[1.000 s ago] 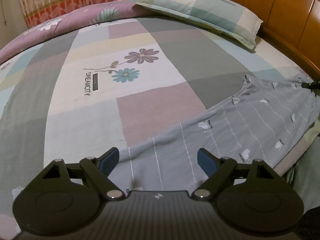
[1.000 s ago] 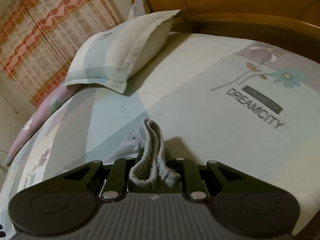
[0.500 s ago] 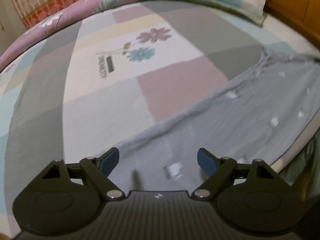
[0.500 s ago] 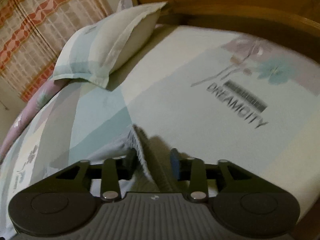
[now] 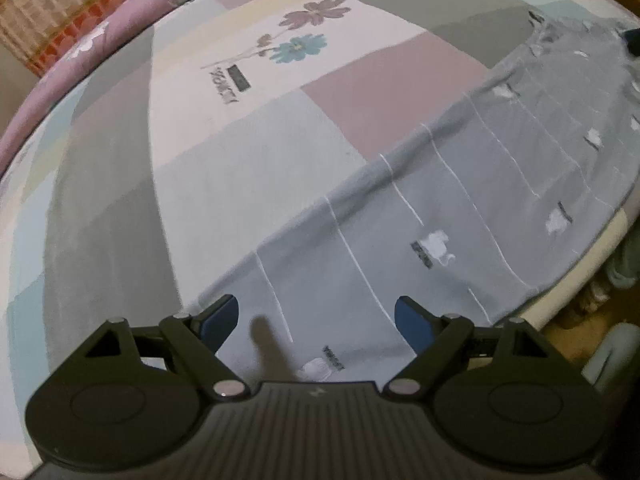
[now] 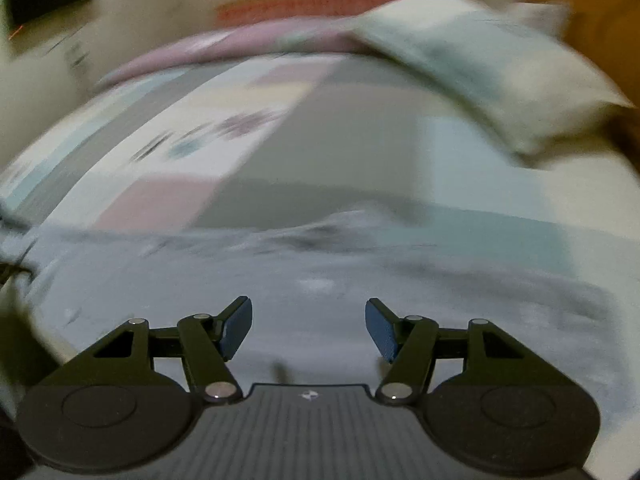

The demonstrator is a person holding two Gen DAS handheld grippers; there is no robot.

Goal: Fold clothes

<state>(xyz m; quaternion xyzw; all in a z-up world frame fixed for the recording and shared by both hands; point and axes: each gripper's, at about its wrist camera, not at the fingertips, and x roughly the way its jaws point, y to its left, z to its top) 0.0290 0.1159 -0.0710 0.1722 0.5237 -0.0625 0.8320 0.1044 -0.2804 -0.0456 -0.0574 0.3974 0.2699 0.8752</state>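
Since the earlier frames the right gripper (image 6: 308, 326) has let go of the bunched waistband it was clamped on and its fingers now stand wide apart, empty, above the cloth; its view has swung round and is heavily blurred. The left gripper (image 5: 316, 322) has moved nearer the fabric, fingers likewise spread wide with nothing between them. The grey trousers (image 5: 460, 208) lie flat on the patchwork bedspread (image 5: 224, 184), their long axis running from directly under the left gripper's fingers away to the upper right of that view, where the far end reaches the bed's edge. A dark object at the far end of the garment, cut by the frame edge, cannot be identified. The fabric is pale grey with thin white lines crossing it and scattered small white motifs with dark labels; it lies mostly smooth, with slight rucking along the edge ahead and left of the left gripper. In the right wrist view the same grey cloth (image 6: 360, 300) fills the area beneath and ahead of the open fingers, details lost to blur. Beyond it, up and right of the right gripper, a checked pillow (image 6: 480, 64) rests on the bedspread. A flower print with lettering (image 5: 288, 52) sits well ahead of the left gripper.
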